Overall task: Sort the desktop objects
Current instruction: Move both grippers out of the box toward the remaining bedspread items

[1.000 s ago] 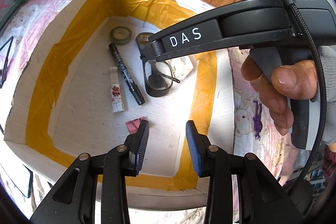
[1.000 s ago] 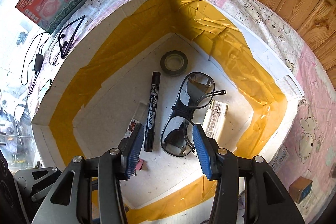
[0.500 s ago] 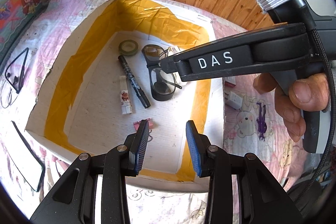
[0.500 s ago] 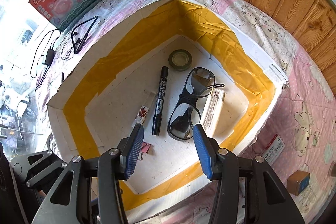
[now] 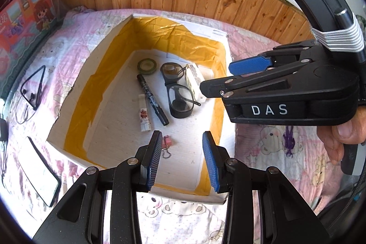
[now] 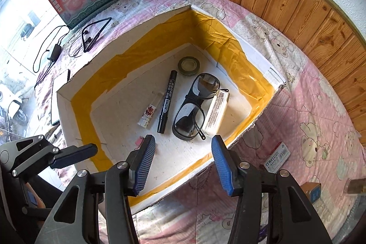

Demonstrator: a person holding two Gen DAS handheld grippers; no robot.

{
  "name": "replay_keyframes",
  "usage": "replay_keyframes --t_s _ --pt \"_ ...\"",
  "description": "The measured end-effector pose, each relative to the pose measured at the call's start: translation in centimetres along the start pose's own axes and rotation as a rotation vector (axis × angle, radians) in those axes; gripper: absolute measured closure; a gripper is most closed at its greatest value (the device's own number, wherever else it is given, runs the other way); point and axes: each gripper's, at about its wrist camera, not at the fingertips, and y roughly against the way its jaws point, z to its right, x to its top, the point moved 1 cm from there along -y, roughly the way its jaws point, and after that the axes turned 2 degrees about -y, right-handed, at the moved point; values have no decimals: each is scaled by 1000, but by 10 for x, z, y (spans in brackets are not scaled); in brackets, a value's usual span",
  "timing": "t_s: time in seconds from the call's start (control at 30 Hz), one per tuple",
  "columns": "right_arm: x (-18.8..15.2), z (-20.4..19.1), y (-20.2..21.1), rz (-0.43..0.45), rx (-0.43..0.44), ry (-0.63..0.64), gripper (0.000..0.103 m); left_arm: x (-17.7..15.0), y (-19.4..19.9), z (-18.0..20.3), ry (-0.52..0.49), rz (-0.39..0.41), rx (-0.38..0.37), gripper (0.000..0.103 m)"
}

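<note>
- Hovering above the near edge of the white box [image 5: 98,56], the left gripper [image 5: 180,161] holds its jaws apart with nothing between them.
- The right gripper [image 6: 183,164] is opening its jaws, also empty.
- Inside the box lie a tape roll [image 6: 188,65], black marker [image 6: 167,102], glasses [image 6: 194,106], a small tube [image 6: 149,112] and a pink clip [image 5: 168,141].
</note>
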Motion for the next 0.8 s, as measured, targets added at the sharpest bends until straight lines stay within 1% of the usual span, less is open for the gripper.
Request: replay_keyframes --t_s 0.07,0.13,0.5,0.67,0.8 --pt "-3 -3 7 18 -8 22 46 0 5 1 -8 18 22 65" --pt "-7 -7 14 39 -15 41 45 -1 8 1 -4 31 40 65" --pt "-33 -19 43 140 -16 114 44 -2 18 0 26 59 34 64" --pt "-46 -15 62 216 -5 103 44 -2 26 5 22 87 24 64" --pt "-59 -14 81 292 -10 117 44 -4 27 7 22 90 32 64"
